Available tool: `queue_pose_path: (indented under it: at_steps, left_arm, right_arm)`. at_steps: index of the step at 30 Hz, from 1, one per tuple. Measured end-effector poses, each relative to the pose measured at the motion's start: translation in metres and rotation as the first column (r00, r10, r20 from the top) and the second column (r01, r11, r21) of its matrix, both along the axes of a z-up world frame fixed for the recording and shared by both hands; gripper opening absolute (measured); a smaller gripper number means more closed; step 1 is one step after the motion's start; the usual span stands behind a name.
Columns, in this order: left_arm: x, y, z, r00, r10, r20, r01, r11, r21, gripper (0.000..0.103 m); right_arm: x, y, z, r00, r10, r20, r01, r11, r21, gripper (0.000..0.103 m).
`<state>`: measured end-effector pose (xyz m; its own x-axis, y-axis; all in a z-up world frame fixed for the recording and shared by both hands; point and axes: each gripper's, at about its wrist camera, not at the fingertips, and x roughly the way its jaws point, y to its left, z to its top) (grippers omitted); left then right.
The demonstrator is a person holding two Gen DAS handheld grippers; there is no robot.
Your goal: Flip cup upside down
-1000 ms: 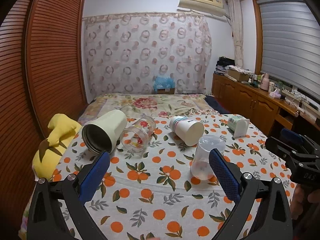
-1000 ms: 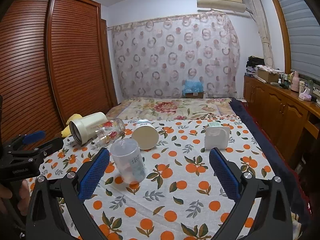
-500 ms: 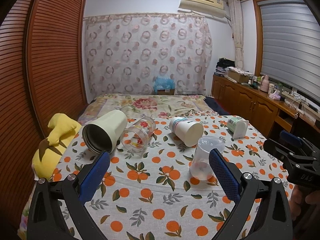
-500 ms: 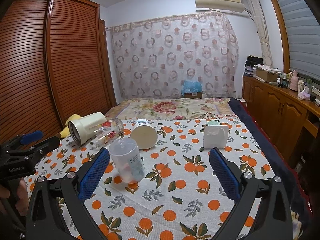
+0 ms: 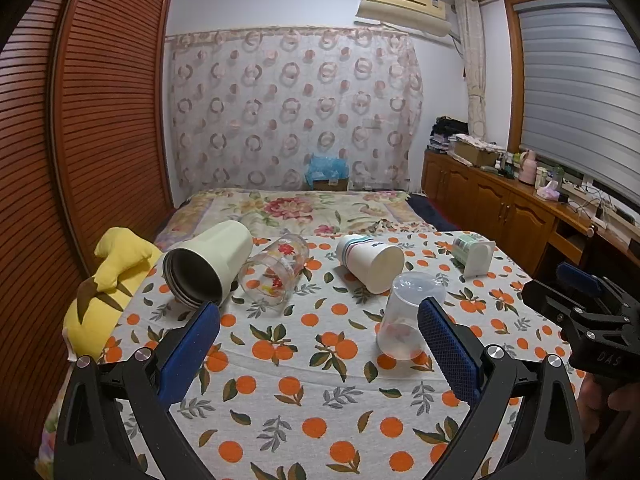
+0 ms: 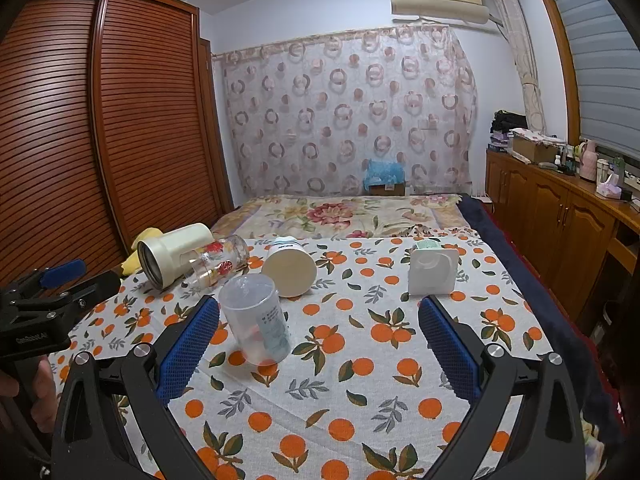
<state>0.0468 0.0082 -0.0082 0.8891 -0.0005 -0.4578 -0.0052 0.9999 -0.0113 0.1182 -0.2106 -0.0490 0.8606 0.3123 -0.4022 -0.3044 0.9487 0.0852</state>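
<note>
A clear plastic cup (image 5: 404, 318) stands upside down on the orange-print cloth (image 5: 280, 392); it also shows in the right wrist view (image 6: 256, 322). My left gripper (image 5: 320, 356) is open and empty, with the cup just beyond its right finger (image 5: 448, 352). My right gripper (image 6: 320, 354) is open and empty, with the cup just beyond its left finger (image 6: 188, 348). Each gripper shows at the edge of the other's view.
Lying on their sides behind the cup: a cream tumbler (image 5: 208, 264), a printed glass (image 5: 276, 274), a white paper cup (image 5: 370, 262) and a white square container (image 5: 474, 254). A yellow plush (image 5: 108, 276) lies at the left edge. Wooden cabinets (image 6: 560, 236) stand right.
Both grippers have drawn back slightly from the cups. The cups have not moved.
</note>
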Motion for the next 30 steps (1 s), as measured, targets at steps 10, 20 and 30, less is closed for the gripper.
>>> queue_pose_path:
  at_steps: [10, 20, 30]
  left_arm:
    - [-0.001, -0.0014, 0.0, 1.0, -0.001, 0.0, 0.001, 1.0, 0.002, 0.095]
    - [-0.0009, -0.0015, -0.0005, 1.0, -0.001, -0.001, 0.001, 1.0, 0.0, 0.095]
    - [-0.0011, -0.0016, -0.0005, 1.0, 0.0, -0.001, 0.0, 1.0, -0.001, 0.095]
  right_arm:
    - [0.0002, -0.0003, 0.0, 1.0, 0.0, -0.001, 0.0, 1.0, 0.001, 0.101]
    - [0.0003, -0.0005, -0.0001, 1.0, 0.001, 0.0, -0.001, 1.0, 0.002, 0.101]
    - [-0.0001, -0.0006, -0.0001, 1.0, 0.001, 0.001, -0.001, 1.0, 0.002, 0.101]
